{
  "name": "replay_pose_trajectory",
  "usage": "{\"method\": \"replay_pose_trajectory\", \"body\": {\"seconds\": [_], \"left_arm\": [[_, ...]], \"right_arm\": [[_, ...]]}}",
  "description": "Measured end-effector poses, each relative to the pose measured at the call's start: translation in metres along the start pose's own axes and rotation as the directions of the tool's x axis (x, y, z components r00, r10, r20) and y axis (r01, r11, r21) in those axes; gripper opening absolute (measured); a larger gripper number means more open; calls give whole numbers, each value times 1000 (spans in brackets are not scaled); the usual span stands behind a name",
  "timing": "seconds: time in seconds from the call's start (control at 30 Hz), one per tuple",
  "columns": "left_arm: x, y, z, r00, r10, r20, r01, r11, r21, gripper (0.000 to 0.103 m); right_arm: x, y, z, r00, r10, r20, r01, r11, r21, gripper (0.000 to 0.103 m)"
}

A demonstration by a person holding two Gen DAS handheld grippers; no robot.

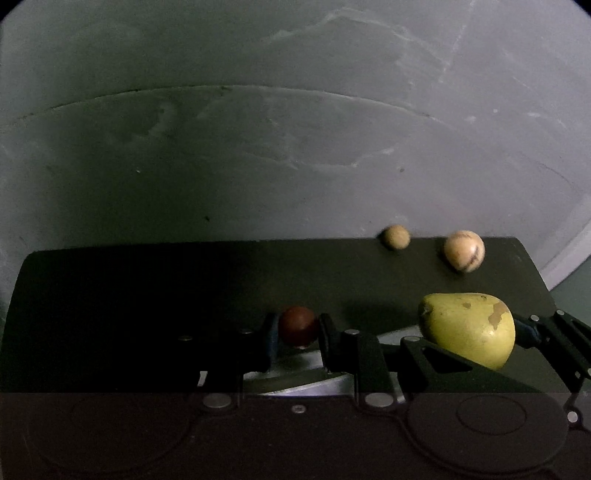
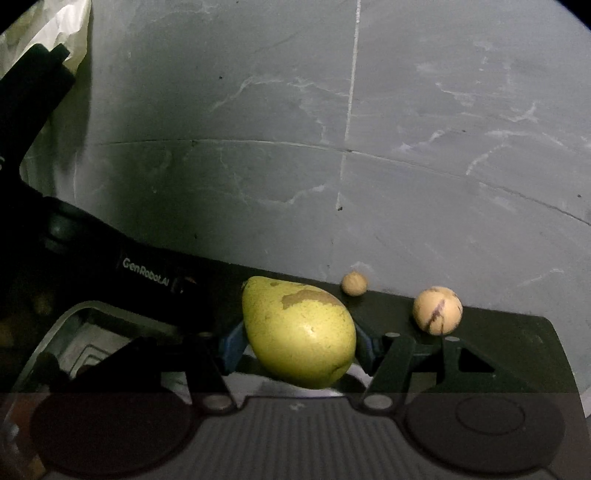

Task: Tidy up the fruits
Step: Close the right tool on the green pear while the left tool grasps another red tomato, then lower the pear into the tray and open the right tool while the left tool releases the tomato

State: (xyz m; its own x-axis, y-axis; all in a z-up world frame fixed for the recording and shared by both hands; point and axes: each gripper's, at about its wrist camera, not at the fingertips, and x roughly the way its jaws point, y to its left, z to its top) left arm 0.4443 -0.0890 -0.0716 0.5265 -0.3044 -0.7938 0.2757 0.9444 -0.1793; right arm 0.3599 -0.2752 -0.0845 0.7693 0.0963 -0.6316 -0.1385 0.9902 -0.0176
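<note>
My left gripper (image 1: 297, 328) is shut on a small dark-red round fruit (image 1: 297, 325), held just above a dark table (image 1: 147, 295). To its right, the right gripper (image 1: 476, 332) holds a yellow-green pear (image 1: 467, 326). In the right wrist view that pear (image 2: 299, 332) fills the space between the blue-padded fingers (image 2: 232, 343) of my right gripper (image 2: 299, 343), which is shut on it. Two pale round fruits lie at the table's far edge: a small tan one (image 1: 395, 237) (image 2: 354, 283) and a larger cream one with dark streaks (image 1: 464, 250) (image 2: 437, 310).
A clear plastic tray (image 2: 51, 339) sits low at the left, under the left gripper's black body (image 2: 110, 266). A white plastic bag (image 2: 70, 33) hangs at the upper left. Grey marbled floor (image 2: 332, 147) lies beyond the table's far edge.
</note>
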Motion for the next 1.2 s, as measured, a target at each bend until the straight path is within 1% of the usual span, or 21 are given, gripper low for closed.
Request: {"method": "replay_pose_trajectory", "body": {"seconds": [0.33,0.6,0.83,1.2], "left_arm": [[0,-19,-18,998,-43,-41,45,997,63,24],[0,-29,-29,995,-64,-71,71,993,98,24],[4,-35,-32,993,-76,-95,88,988,127,24],[10,-36,-36,991,-63,-121,80,986,145,24]], "right_arm": [[-21,1,-29,999,-26,-47,28,999,40,64],[-28,1,-49,995,-40,-90,46,997,66,64],[-28,2,-55,993,-43,-111,52,995,80,64],[-28,3,-58,991,-47,-126,59,994,92,64]]}}
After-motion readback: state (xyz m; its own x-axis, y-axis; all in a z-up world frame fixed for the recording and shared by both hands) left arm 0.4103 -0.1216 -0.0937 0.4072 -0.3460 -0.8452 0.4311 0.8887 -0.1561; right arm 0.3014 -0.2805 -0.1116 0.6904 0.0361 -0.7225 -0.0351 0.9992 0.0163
